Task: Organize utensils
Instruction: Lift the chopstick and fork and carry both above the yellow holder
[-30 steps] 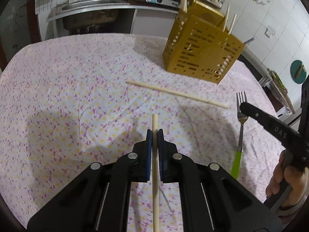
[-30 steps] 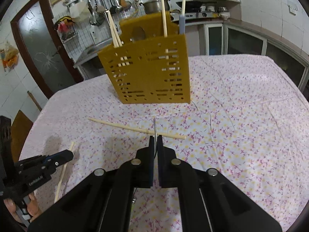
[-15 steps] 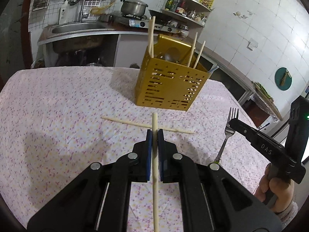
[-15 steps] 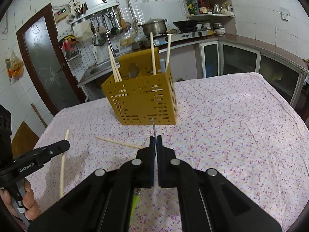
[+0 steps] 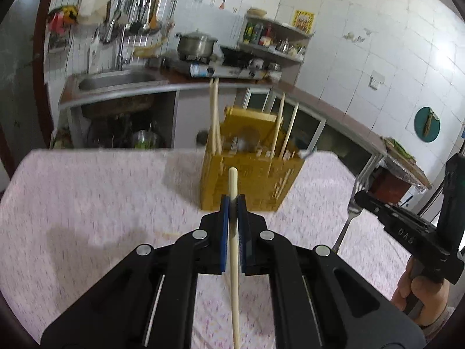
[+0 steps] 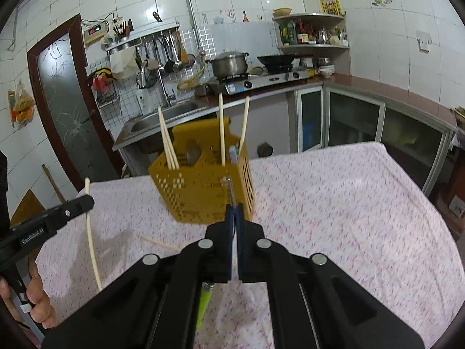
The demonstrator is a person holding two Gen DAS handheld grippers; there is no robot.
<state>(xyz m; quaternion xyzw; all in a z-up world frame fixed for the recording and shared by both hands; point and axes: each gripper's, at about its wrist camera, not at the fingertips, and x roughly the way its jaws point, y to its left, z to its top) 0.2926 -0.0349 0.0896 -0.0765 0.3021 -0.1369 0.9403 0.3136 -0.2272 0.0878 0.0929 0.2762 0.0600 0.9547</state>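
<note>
1. Left gripper [image 5: 233, 200]: its blue-padded jaws are clamping a pale wooden chopstick [image 5: 234, 232], which is running lengthwise between them, its blunt end poking out past the tips and its tail passing back under the body. Seen from the right wrist, it is hanging clear above the cloth.
2. Right gripper [image 6: 234, 208]: its jaws are pressing together on the thin metal neck of a fork [image 6: 230, 189]; the green handle [image 6: 205, 305] is trailing below the body. In the left wrist view the tines [image 5: 360, 184] are pointing up, off the table.
3. A hand [image 6: 35, 299] is gripping the left tool's handle at the lower left edge.
4. Table [image 6: 334, 203]: a floral pink-and-white cloth is covering it. One loose chopstick [image 6: 158, 242] is lying flat on the cloth, between the grippers and the holder.
5. Yellow slotted utensil holder [image 6: 200, 192]: standing on the cloth just beyond both gripper tips, holding several upright chopsticks [image 6: 168, 145] in separate compartments.
6. Kitchen counter behind: a sink [image 6: 162, 119], a steel pot [image 6: 230, 64] on a gas stove, and a corner shelf of bottles.
</note>
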